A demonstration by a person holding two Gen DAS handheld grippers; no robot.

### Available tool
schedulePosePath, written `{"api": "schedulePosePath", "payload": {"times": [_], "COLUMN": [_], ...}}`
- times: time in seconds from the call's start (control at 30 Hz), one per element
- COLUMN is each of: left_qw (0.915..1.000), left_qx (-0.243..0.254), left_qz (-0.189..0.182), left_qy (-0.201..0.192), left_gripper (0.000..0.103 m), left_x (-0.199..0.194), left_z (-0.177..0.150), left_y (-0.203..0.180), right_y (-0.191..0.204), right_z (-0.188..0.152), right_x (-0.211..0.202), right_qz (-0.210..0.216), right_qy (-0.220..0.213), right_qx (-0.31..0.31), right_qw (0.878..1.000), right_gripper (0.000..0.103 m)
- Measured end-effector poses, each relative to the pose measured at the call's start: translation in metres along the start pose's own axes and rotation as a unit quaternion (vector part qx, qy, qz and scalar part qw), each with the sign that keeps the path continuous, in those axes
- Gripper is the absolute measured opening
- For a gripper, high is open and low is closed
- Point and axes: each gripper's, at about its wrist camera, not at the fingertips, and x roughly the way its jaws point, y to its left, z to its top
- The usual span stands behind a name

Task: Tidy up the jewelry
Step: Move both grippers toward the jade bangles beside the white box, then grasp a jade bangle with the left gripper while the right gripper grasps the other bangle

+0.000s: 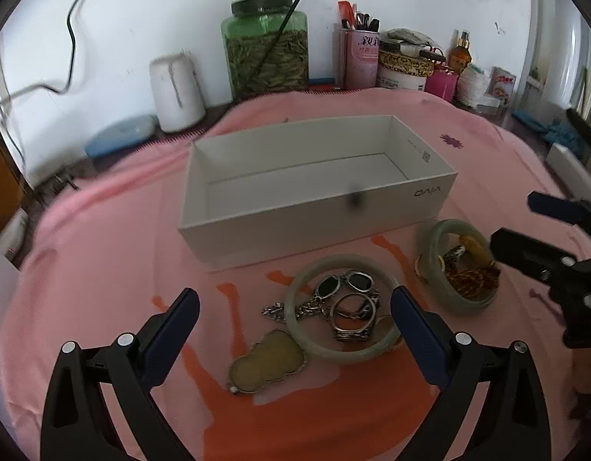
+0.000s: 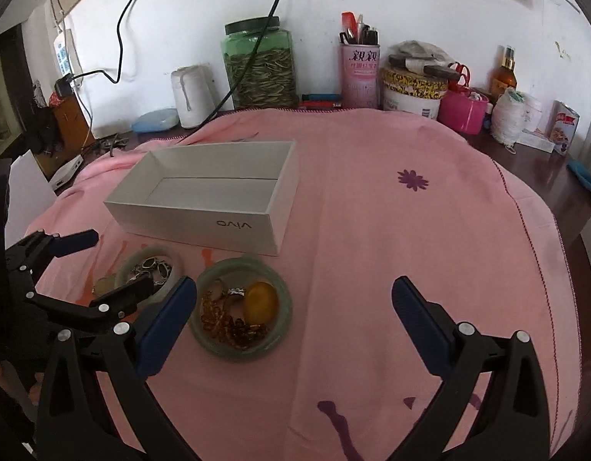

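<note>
Both tongs are held low over the pink cloth [image 2: 372, 192], probably because the jewelry lies in front of them and the white box [image 1: 314, 207] waits just behind it, ready to receive the pieces. The left gripper [image 1: 295, 313] is wide open and holds nothing; between its fingers lies a pale green bangle [image 1: 343, 347], with silver rings [image 1: 351, 317] and a chain inside it, and a flat yellow pendant [image 1: 268, 361] touching its near side. The right gripper [image 2: 293, 303] is also wide open and empty. A second green bangle [image 2: 241, 351] lies just inside its left finger, and it surrounds an amber stone [image 2: 260, 301] and small amber beads [image 2: 234, 328]. The box seems empty, so I judge that the sorting has not started yet.
</note>
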Motion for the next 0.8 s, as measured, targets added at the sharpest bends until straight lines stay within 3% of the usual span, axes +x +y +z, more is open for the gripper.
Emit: {"api": "schedulePosePath", "payload": {"times": [0.17,0.23,0.47,0.5,0.53,0.6,0.8], "left_qw": [0.9992,0.9989,0.9991,0.9991,0.9987,0.9994,0.9994], "left_qx": [0.005,0.022,0.024,0.018,0.010,0.007,-0.015], "left_qz": [-0.039,-0.034,-0.022,-0.023,-0.034,-0.022,-0.021], "left_qy": [-0.013,-0.022,0.029,0.032,0.038,0.026,0.022], "left_gripper": [0.097,0.097,0.097,0.094,0.085,0.069,0.069], "left_x": [-0.011,-0.014,0.011,0.013,0.015,0.012,0.003], "left_z": [-0.002,-0.003,0.000,0.001,0.002,0.002,-0.002], "left_y": [-0.006,-0.014,-0.016,-0.013,-0.009,-0.004,0.011], "right_y": [0.001,0.000,-0.005,-0.004,-0.003,0.001,0.016], "right_z": [-0.001,0.000,0.001,0.001,0.000,-0.002,-0.008], "right_x": [0.001,-0.001,-0.001,0.001,0.003,0.004,0.011], "right_qz": [-0.003,-0.006,-0.005,-0.002,0.001,0.007,0.015], "right_qy": [0.000,-0.005,-0.004,0.001,0.004,0.007,0.018], "right_qx": [-0.005,-0.006,0.009,0.007,0.006,-0.003,-0.037], "right_qw": [1.000,1.000,1.000,1.000,1.000,1.000,0.999], "right_gripper": [0.097,0.097,0.097,0.097,0.097,0.097,0.097]}}
